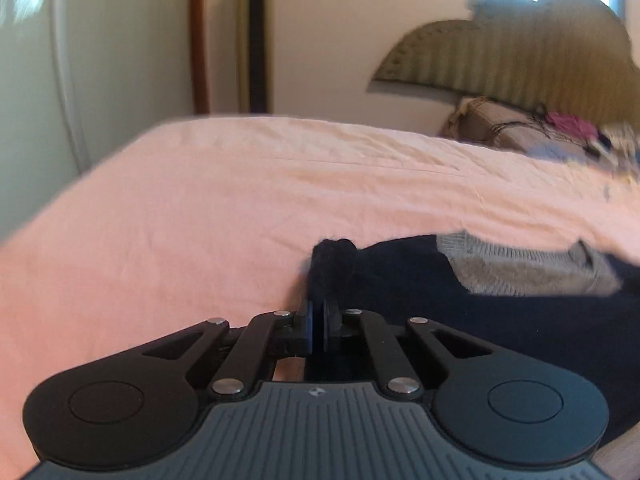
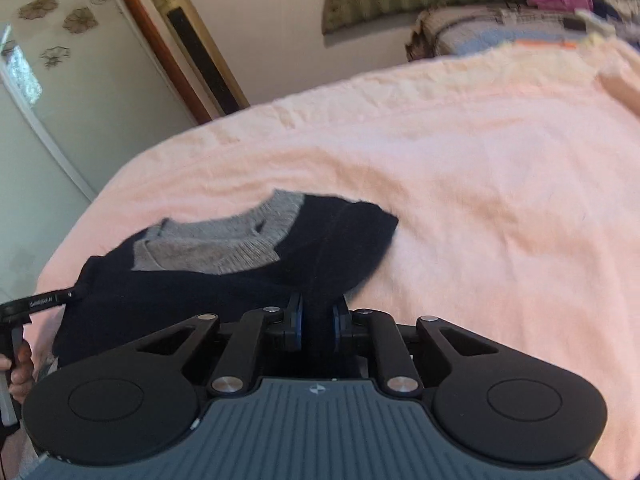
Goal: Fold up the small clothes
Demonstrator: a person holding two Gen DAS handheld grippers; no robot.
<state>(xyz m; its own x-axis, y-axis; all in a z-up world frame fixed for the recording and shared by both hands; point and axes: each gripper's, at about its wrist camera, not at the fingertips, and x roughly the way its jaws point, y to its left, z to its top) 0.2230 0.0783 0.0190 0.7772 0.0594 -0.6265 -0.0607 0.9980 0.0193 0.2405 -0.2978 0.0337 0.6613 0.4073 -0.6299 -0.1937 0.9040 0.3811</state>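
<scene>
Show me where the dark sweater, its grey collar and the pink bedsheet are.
dark sweater (image 2: 180,300), right wrist view, front panel.
grey collar (image 2: 280,216), right wrist view, ribbed neckband.
pink bedsheet (image 1: 180,208), left wrist view, bare stretch.

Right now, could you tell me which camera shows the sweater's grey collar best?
The right wrist view: the whole grey collar on the navy sweater is visible. The left wrist view shows the collar only partly, blurred, near the frame's right edge.

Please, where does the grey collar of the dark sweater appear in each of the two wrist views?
Left wrist view: grey collar lies at middle right, right of the left gripper.
Right wrist view: grey collar lies left of centre, above the right gripper.
Shared landmark: the pink bedsheet.
</scene>
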